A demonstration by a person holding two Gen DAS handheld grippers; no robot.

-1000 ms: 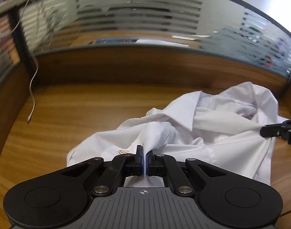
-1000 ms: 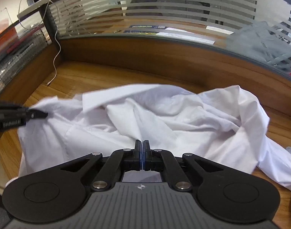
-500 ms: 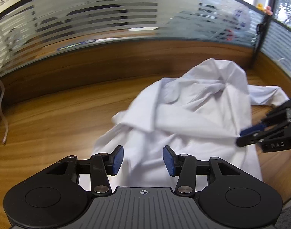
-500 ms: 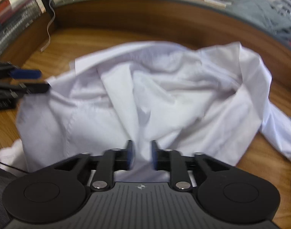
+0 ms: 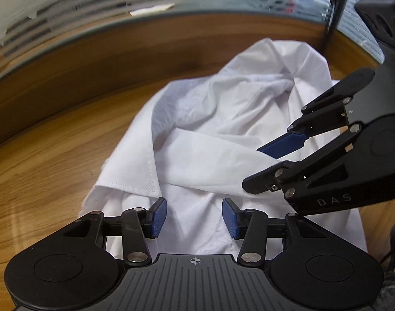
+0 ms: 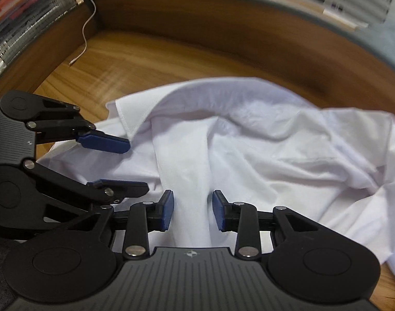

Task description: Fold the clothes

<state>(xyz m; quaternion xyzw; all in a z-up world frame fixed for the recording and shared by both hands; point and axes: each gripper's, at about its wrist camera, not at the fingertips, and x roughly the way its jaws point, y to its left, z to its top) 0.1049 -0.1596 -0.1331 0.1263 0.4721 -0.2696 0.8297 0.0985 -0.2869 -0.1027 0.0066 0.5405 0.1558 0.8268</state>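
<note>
- Since both my left gripper (image 5: 195, 216) and right gripper (image 6: 193, 213) hang released, jaws apart — the shirt (image 5: 218, 140) lies right below.
- Its raised ridge runs straight away between the right jaws — nearer grab, I'd say.

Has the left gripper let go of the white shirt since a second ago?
Yes. The left gripper was shut on the shirt; now open, shirt lying crumpled on the desk.

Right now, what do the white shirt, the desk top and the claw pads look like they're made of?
White shirt: thin woven cloth, likely cotton or a blend; matte, soft creases, stitched hem.
Desk top: wood-grain surface, probably laminate or veneer; smooth with a slight sheen.
Pads of the left claw: blue, finely ribbed, probably rubber or soft plastic, on black plastic-looking links.
</note>
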